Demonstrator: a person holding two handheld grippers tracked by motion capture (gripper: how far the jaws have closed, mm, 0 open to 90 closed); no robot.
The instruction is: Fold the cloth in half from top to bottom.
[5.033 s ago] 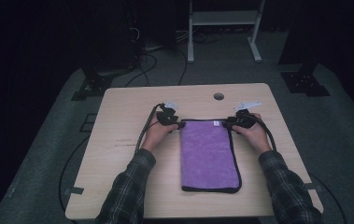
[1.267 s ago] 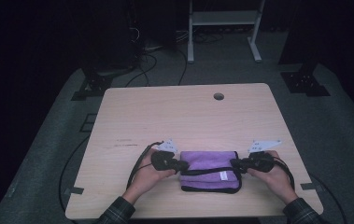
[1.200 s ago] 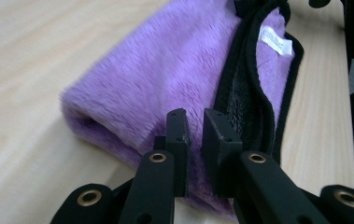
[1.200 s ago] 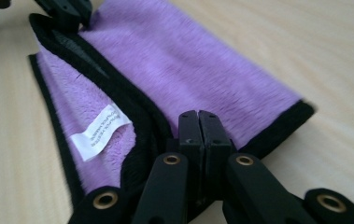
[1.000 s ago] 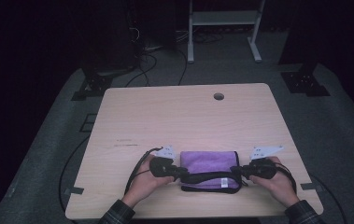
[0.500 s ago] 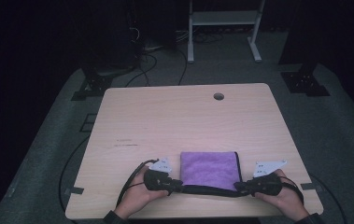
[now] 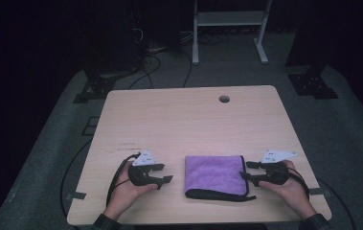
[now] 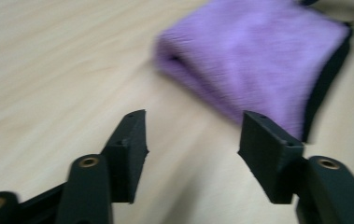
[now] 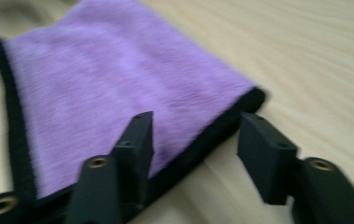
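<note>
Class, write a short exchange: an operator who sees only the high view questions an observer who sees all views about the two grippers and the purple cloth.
Operator: Is the left gripper holding anything?
Observer: No. The left gripper has just been opening its jaws. Bare table lies between them, and the purple cloth is farther ahead.
Operator: And the right gripper, has it let go?
Observer: Yes. The right gripper has just been opening too. The cloth's black-trimmed corner shows in the gap between its jaws, but the pads do not press on it.
</note>
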